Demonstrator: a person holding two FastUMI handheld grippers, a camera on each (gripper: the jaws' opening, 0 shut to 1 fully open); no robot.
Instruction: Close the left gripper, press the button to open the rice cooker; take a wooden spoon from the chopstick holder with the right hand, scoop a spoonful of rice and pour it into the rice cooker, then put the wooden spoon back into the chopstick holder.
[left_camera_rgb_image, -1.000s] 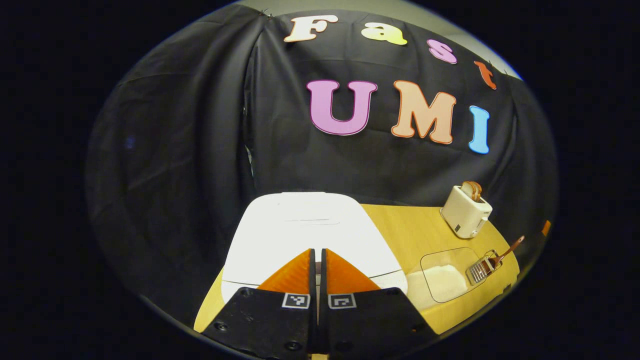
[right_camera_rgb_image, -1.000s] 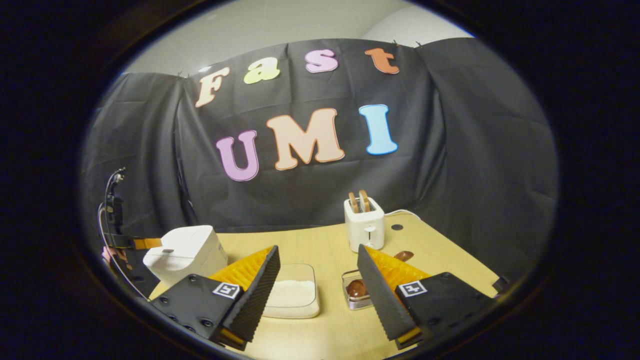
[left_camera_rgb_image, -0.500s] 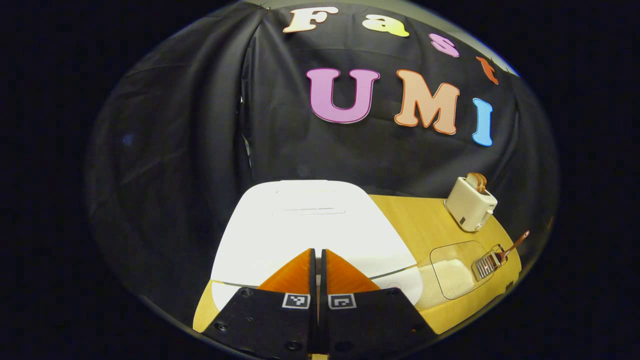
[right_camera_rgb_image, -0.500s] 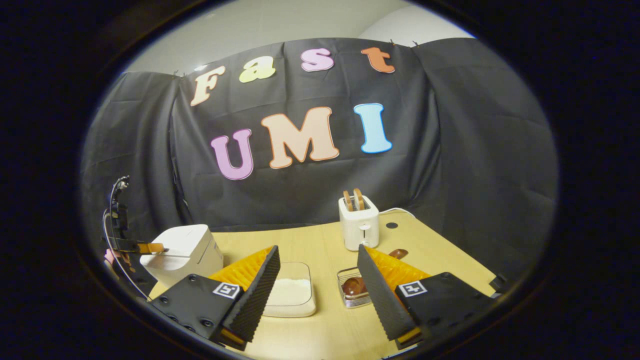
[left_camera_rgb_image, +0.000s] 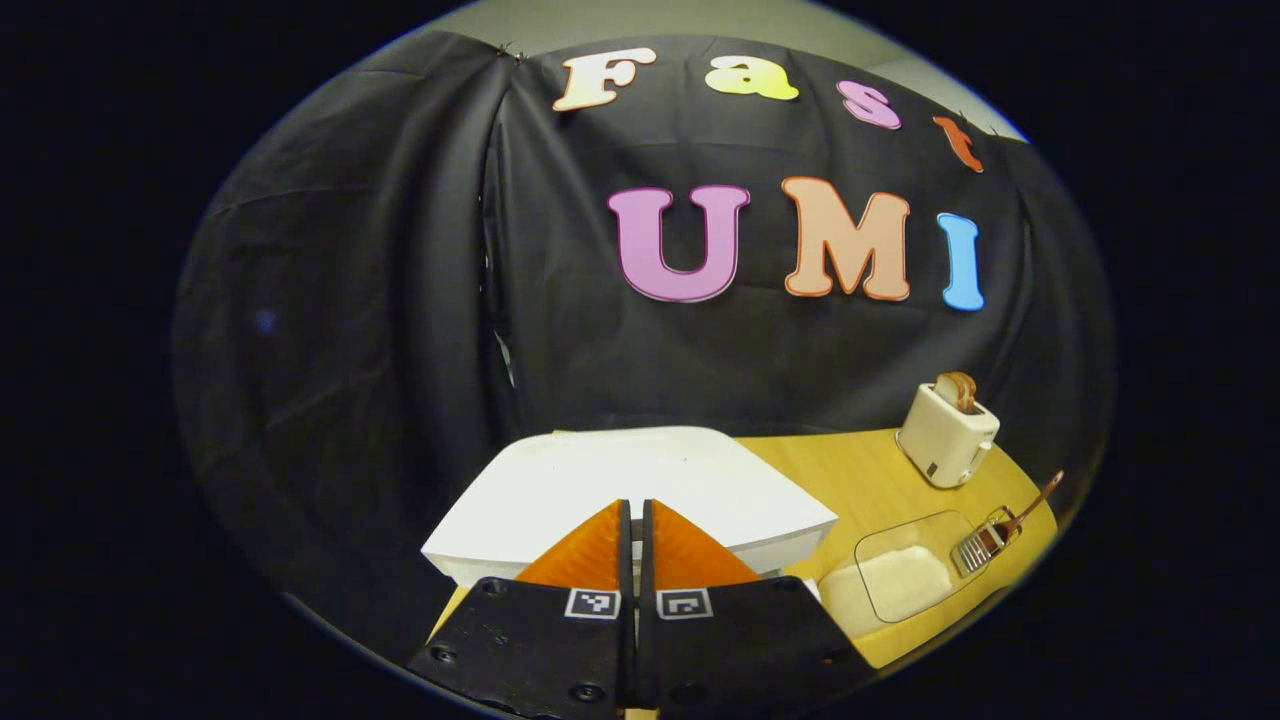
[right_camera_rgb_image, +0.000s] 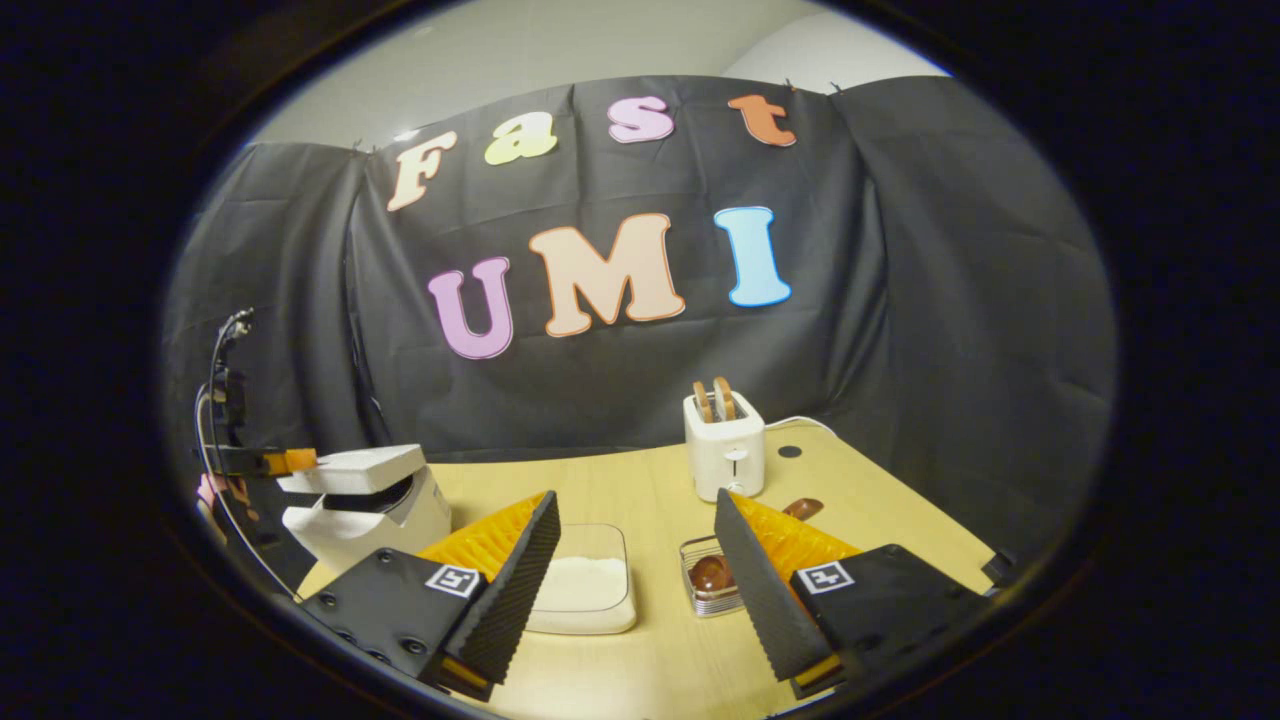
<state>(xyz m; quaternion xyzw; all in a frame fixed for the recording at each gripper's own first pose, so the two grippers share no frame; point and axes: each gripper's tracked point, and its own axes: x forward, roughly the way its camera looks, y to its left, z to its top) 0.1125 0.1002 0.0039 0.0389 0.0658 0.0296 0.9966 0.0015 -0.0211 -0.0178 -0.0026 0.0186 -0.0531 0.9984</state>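
Two grippers: the left gripper (left_camera_rgb_image: 633, 520) has its fingers pressed together with nothing between them, at the front of the rice cooker (right_camera_rgb_image: 365, 505); the right gripper (right_camera_rgb_image: 632, 560) stands wide and empty over the near edge of the table (right_camera_rgb_image: 640, 480).
Rice cooker: at the table's left edge; in the right gripper view its lid (right_camera_rgb_image: 352, 468) is lifted off the body with a dark gap under it, so the button step reads as done or nearly so.
Wooden spoon: it sits in the chopstick holder (right_camera_rgb_image: 708, 580), bowl (right_camera_rgb_image: 708, 572) down inside it and handle (left_camera_rgb_image: 1035, 498) slanting up and away toward the table's right edge.
Key relation: the holder lies just ahead of the right gripper, partly hidden behind its right-hand finger (right_camera_rgb_image: 755, 585); this hand is by far the nearer one.
Long axis: the handle's slant runs roughly across the open jaws' line, so a forward and rightward reach, probably with some wrist turn, would bring the fingers to either side of it.
Rice tray: the tray of rice (right_camera_rgb_image: 585, 590) lies between holder and cooker, straight ahead between the fingers.
Other: a toaster (right_camera_rgb_image: 726, 450) stands toward the far edge, well apart.
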